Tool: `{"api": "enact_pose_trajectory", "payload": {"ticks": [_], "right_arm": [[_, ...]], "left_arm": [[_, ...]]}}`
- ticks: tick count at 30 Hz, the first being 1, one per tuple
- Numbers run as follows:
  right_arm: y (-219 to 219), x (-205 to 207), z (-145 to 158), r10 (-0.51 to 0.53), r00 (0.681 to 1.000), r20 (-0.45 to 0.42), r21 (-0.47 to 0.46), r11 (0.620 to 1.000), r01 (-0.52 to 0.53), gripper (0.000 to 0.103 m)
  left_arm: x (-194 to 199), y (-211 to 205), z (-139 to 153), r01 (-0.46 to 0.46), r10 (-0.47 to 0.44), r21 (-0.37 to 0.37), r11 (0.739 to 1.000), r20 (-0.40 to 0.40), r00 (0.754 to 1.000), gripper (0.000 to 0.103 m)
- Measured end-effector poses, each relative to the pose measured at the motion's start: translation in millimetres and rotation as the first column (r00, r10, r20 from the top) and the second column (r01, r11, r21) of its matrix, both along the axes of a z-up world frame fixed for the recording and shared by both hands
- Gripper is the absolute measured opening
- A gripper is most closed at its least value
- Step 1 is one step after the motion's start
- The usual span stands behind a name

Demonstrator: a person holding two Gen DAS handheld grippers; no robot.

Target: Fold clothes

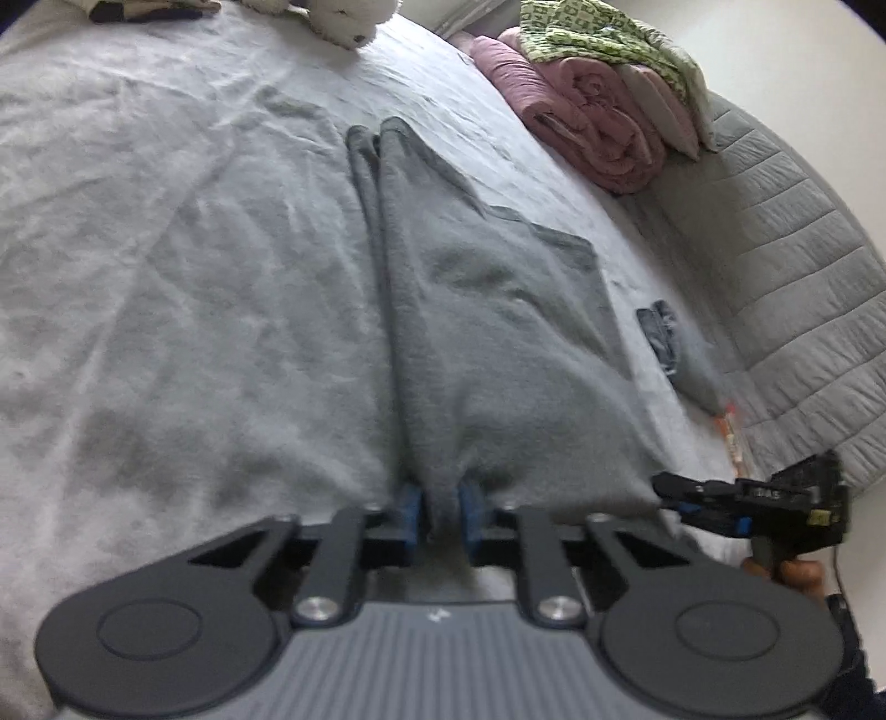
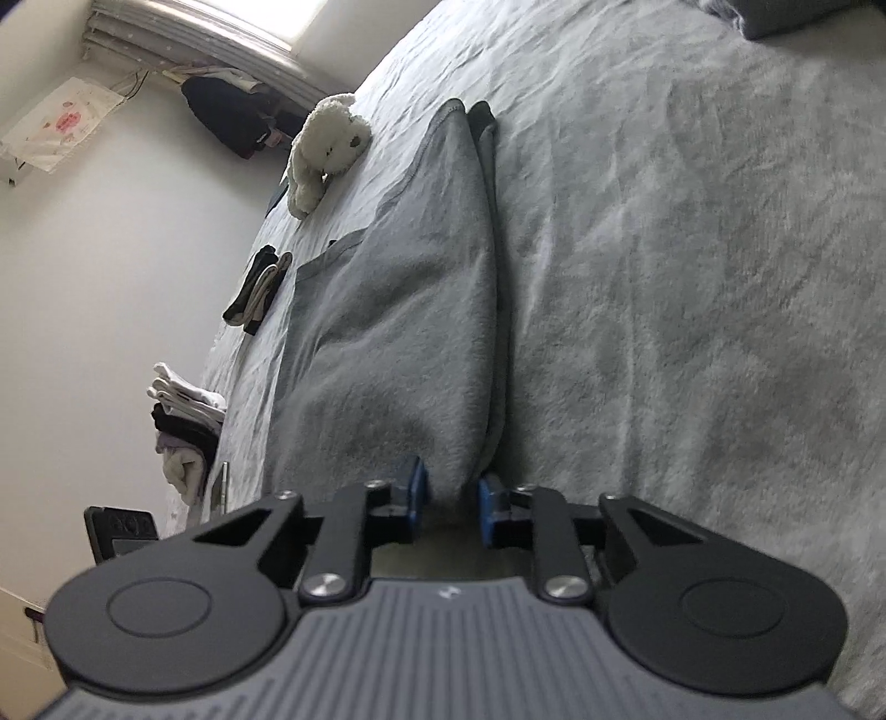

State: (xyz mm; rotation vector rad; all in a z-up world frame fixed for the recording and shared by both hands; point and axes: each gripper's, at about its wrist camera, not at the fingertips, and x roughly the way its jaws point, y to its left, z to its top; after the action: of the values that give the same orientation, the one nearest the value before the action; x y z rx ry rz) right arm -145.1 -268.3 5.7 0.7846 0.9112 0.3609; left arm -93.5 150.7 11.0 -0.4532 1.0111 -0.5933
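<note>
In the left wrist view the left gripper (image 1: 441,512) sits at lower centre, its blue pads (image 1: 411,512) clenched on a bunched edge of the grey garment (image 1: 470,310); the garment stretches from there up the middle of the frame across the bed (image 1: 166,249), folded lengthwise with a narrow doubled strip along its left side; at lower right the right gripper (image 1: 673,493) pinches the same near edge of the cloth, a bit of hand showing under it; a rolled pink blanket (image 1: 581,122) and a green patterned cloth (image 1: 603,33) lie at upper right beside the quilted grey headboard (image 1: 775,249); a white plush toy (image 1: 343,19) sits at the top edge; a small dark denim item (image 1: 659,332) lies on the bed right of the garment.

In the right wrist view the right gripper (image 2: 453,498) at lower centre grasps a gathered corner of the grey garment (image 2: 398,310) between its blue pads (image 2: 415,487); the cloth runs up the frame's centre; the plush toy (image 2: 326,149) lies at upper left of the bed (image 2: 692,277); dark socks (image 2: 257,288) rest near the bed's left edge; a stack of folded clothes (image 2: 183,410) stands at left.
</note>
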Motion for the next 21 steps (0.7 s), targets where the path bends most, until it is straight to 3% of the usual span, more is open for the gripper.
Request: {"api": "enact_pose_trajectory", "payload": {"ticks": [6,11,16,21], "right_arm": [[1,-4,13,0.000,0.997,0.079,-0.027,1.000,0.002,0.014],[1,-4,29,-0.019,0.988,0.153,-0.012,1.000,0.021,0.014],[4,0,31,-0.028,0.987,0.157,-0.019,0.999,0.032,0.013],[7,1,37,-0.043,0.982,0.185,-0.019,0.999,0.047,0.013]], "left_arm": [[1,0,5,-0.039,0.039,-0.002,0.999,-0.018,0.999,0.006],[2,7,4,-0.118,0.112,-0.062,0.991,-0.087,0.990,0.006],[2,14,4,-0.197,0.176,-0.134,0.971,-0.158,0.972,0.006],[1,15,13,-0.234,0.202,-0.188,0.954,-0.175,0.964,0.006]]}}
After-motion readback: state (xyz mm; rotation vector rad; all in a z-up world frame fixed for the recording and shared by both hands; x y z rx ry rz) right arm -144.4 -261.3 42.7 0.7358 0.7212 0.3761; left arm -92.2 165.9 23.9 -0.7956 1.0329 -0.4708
